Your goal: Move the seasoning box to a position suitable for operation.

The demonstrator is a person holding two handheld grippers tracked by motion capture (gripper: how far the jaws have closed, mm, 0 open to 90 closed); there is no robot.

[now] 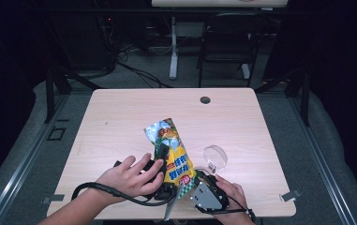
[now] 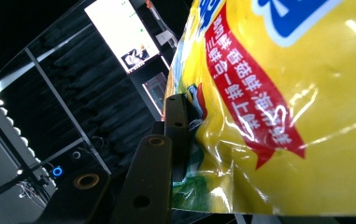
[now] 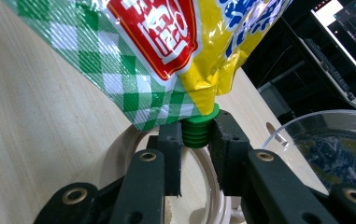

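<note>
A yellow sauce pouch (image 1: 175, 157) with a green-checked bottom end is held up off the table, tilted, its silver-blue end pointing away from me. My left gripper (image 1: 163, 157) is shut on the pouch's body; in the left gripper view one black finger (image 2: 175, 130) presses the yellow foil (image 2: 283, 93) and the other is hidden behind it. My right gripper (image 3: 196, 140) is shut on the pouch's green ribbed screw cap (image 3: 197, 131), at the low end near the table's front edge (image 1: 199, 180).
A clear round bowl (image 1: 215, 157) stands just right of the pouch, close to the right gripper (image 3: 334, 149). A pale round rim (image 3: 119, 154) lies on the wooden table (image 1: 120, 122) under the right jaws. A chair and desk legs stand beyond the far edge.
</note>
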